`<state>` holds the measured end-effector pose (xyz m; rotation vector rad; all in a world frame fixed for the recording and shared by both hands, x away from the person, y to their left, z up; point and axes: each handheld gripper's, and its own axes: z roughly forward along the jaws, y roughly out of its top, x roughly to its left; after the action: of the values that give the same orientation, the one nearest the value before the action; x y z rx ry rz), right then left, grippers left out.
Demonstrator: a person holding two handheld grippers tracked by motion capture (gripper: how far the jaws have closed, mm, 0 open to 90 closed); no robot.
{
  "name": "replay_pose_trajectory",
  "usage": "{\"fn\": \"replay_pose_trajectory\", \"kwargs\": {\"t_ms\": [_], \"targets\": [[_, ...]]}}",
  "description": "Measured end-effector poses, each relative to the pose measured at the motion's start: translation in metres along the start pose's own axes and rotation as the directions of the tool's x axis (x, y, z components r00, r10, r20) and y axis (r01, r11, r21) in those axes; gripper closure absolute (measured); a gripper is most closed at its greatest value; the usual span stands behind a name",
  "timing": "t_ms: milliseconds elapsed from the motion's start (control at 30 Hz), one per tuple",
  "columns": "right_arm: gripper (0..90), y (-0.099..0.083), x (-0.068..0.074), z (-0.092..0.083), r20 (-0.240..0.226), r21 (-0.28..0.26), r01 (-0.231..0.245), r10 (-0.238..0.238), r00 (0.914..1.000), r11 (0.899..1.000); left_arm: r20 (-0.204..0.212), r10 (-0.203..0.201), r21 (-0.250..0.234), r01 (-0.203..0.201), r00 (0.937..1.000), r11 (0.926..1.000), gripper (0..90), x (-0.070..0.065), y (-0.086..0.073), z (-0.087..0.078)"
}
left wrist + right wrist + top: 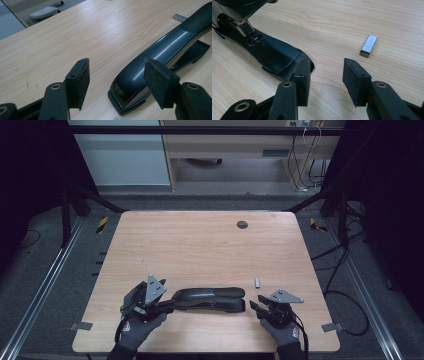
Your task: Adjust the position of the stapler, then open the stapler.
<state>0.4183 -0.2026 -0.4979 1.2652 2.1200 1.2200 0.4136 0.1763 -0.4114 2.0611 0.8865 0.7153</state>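
Both jaws stand open, holding nothing: left hand-held gripper flanks the stapler, and right hand-held gripper could knock the staple strip away when closing.

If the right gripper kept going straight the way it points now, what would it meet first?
Probably bare table: the right gripper stands open, the stapler base just beside one jaw and the staple block off to the other side.

The right tongs stand open over the table, nothing between the pads. The stapler base lies just beside the left pad; a staple strip lies apart, upper right.
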Motion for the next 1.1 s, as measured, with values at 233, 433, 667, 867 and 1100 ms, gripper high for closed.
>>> {"fn": "replay_pose_trajectory", "kwargs": {"t_ms": [233, 433, 667, 867, 1100], "targets": [[58.1, 0.0, 0.0, 0.0, 0.001, 0.003, 0.0, 0.0, 1.0, 1.0, 0.009, 0.037, 0.006, -0.037, 0.9993, 0.9993, 36.5, -0.004, 0.009, -0.001], [58.1, 0.0, -0.001, 0.0, 0.005, 0.003, 0.002, -0.002, 1.0, 1.0, 0.015, 0.057, 0.008, -0.057, 0.9983, 0.9984, 35.7, -0.008, 0.014, 0.0], [58.0, 0.0, 0.0, -0.002, 0.001, 0.002, 0.001, -0.001, 1.0, 1.0, 0.028, 0.103, 0.016, -0.103, 0.9943, 0.9945, 34.5, -0.018, 0.022, 0.002], [58.0, 0.0, -0.002, -0.002, 0.009, -0.004, 0.0, 0.0, 1.0, 1.0, 0.038, 0.142, 0.018, -0.143, 0.9891, 0.9896, 33.6, -0.026, 0.029, 0.002], [57.9, -0.001, -0.002, -0.003, 0.011, -0.004, 0.0, 0.0, 0.9999, 1.0, 0.041, 0.196, 0.017, -0.197, 0.9797, 0.9802, 33.3, -0.039, 0.033, 0.001]]}}
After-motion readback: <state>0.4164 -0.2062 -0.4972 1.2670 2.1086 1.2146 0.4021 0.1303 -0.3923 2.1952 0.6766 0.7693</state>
